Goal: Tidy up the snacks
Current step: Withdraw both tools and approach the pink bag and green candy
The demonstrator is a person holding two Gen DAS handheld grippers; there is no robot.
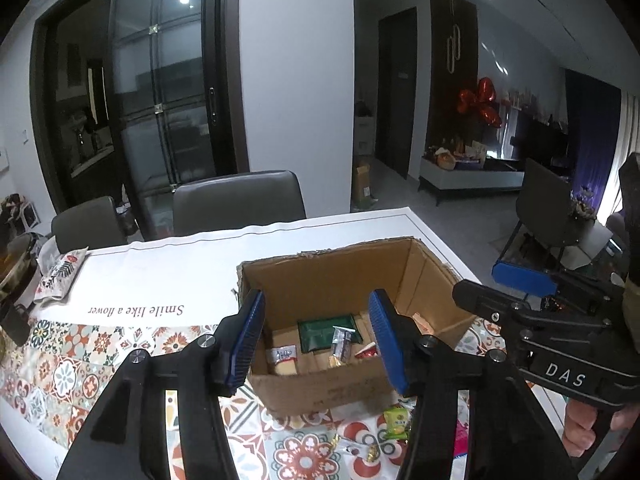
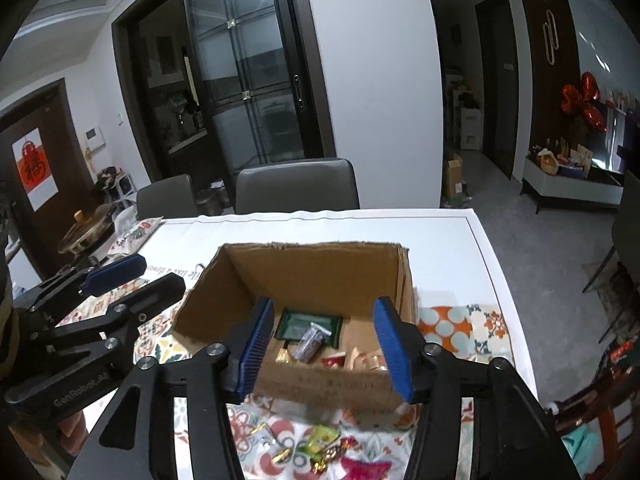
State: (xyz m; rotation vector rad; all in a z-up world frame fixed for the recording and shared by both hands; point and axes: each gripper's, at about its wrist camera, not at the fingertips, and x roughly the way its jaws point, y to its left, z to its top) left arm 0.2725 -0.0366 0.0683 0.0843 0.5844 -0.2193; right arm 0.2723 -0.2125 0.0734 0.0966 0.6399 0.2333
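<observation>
An open cardboard box (image 1: pixel 332 284) (image 2: pixel 320 272) stands on the patterned tablecloth. Inside lie a dark green packet (image 1: pixel 326 332) (image 2: pixel 308 326), a silver wrapped snack (image 1: pixel 342 342) (image 2: pixel 310 344), a red packet (image 1: pixel 366 353) (image 2: pixel 334 360) and other small snacks. My left gripper (image 1: pixel 318 340) hovers over the box's near wall, open, with nothing between its blue pads. My right gripper (image 2: pixel 326 350) hangs open over the same wall, also empty. Loose snacks lie in front of the box: a green-yellow packet (image 1: pixel 396 424) (image 2: pixel 322 438) and small gold candies (image 1: pixel 370 454) (image 2: pixel 282 456).
Two grey chairs (image 1: pixel 236 200) (image 2: pixel 296 186) stand behind the white table (image 1: pixel 200 252) (image 2: pixel 440 240). A floral pouch (image 1: pixel 60 276) (image 2: pixel 134 234) and a pot (image 2: pixel 88 228) sit at the far left. The right gripper's body (image 1: pixel 560 336) is close beside the box; the left one's (image 2: pixel 100 304) too.
</observation>
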